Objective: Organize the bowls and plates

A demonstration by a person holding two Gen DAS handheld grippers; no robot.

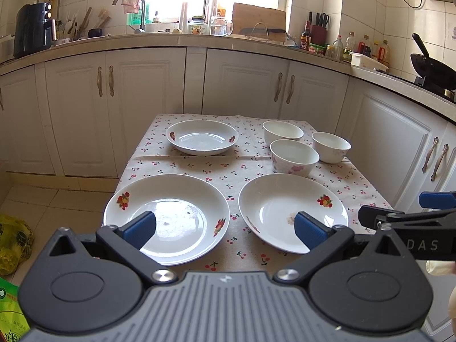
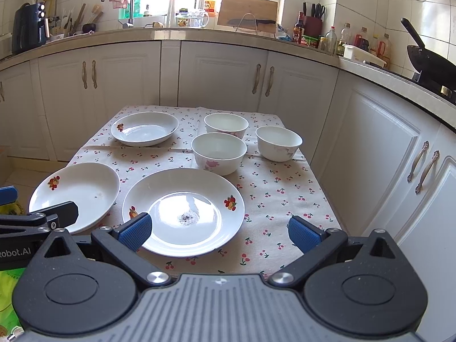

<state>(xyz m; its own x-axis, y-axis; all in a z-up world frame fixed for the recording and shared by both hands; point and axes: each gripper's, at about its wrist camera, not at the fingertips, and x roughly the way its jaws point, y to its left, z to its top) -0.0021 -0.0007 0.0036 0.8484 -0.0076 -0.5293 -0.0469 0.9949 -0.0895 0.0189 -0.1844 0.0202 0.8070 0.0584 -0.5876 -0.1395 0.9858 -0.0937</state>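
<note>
Standing in the middle of a kitchen, the table (image 2: 287, 188) carries a cloth with small cherries, and all the dishes lie on it in the open, each one apart from the others.

Going from big to small, the near left plate (image 1: 171, 216) and the near right plate (image 2: 183, 209) lie side by side at the front edge, close together; whether their rims touch is hard to tell. The far plate (image 1: 202, 136) sits alone at the back left. At the back right there are three bowls near each other: the far bowl (image 2: 226, 124), the pink-flower bowl (image 2: 219, 152) in front of it, and the right bowl (image 2: 278, 142).

The left gripper (image 1: 225, 228) hovers low over the front edge, between the two near plates, with its blue fingers (image 1: 141, 226) spread wide and nothing between them. The right gripper (image 2: 219, 229) hangs over the near right plate, its fingers also wide apart and empty.

As I judge it, the task is hardly begun. No plate rests on another plate, and no bowl sits inside another bowl. What is left is nearly everything: to stack the three plates together and to nest the three bowls together.
</note>
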